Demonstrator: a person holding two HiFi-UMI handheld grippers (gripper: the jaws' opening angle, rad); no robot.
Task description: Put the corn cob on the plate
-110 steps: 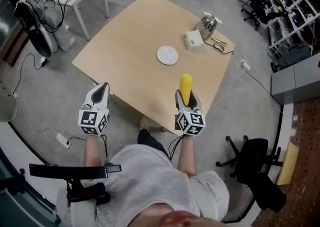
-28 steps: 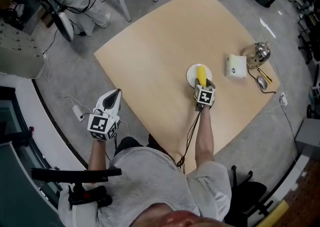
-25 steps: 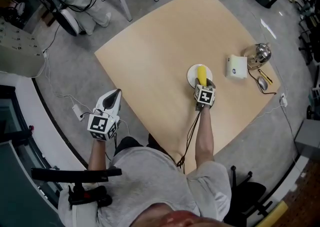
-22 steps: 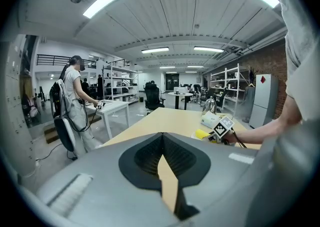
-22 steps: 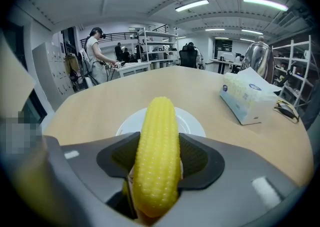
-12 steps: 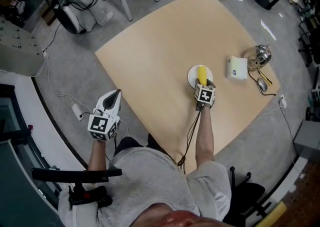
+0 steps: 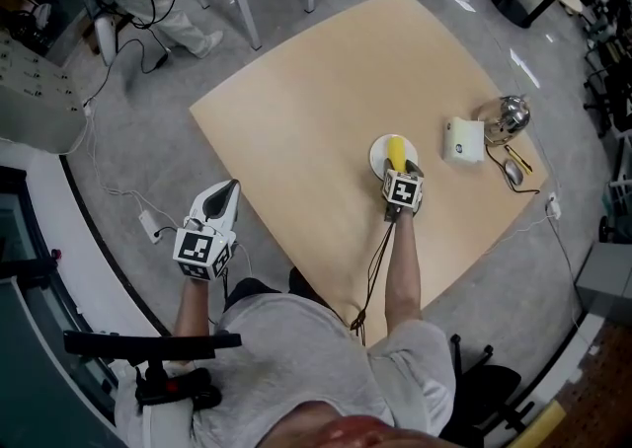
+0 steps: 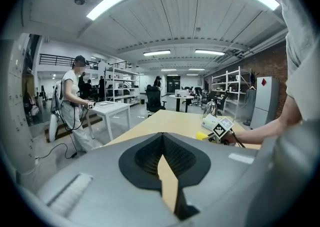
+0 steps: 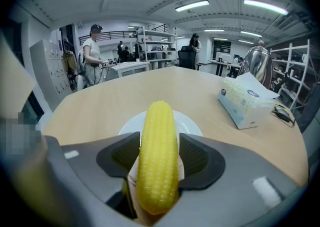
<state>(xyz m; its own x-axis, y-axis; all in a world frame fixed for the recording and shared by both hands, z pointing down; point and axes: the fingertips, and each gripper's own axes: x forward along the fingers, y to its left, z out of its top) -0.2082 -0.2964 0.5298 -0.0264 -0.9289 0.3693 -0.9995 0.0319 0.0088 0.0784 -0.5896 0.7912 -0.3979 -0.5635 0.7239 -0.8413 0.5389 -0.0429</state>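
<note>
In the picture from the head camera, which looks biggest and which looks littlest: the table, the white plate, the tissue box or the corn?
1. table: by far the biggest.
2. plate and tissue box: they look about the same size, so no ranking between them.
3. corn cob: the littlest.

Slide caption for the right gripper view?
Right hand-held gripper holds a corn cob over a white plate.

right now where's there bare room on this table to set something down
The table left of and beyond the plate is bare, out to its far and left corners. The right corner is crowded: tissue box, kettle, mouse. The plate is taken by the corn cob, gripped by the right hand-held gripper.
</note>
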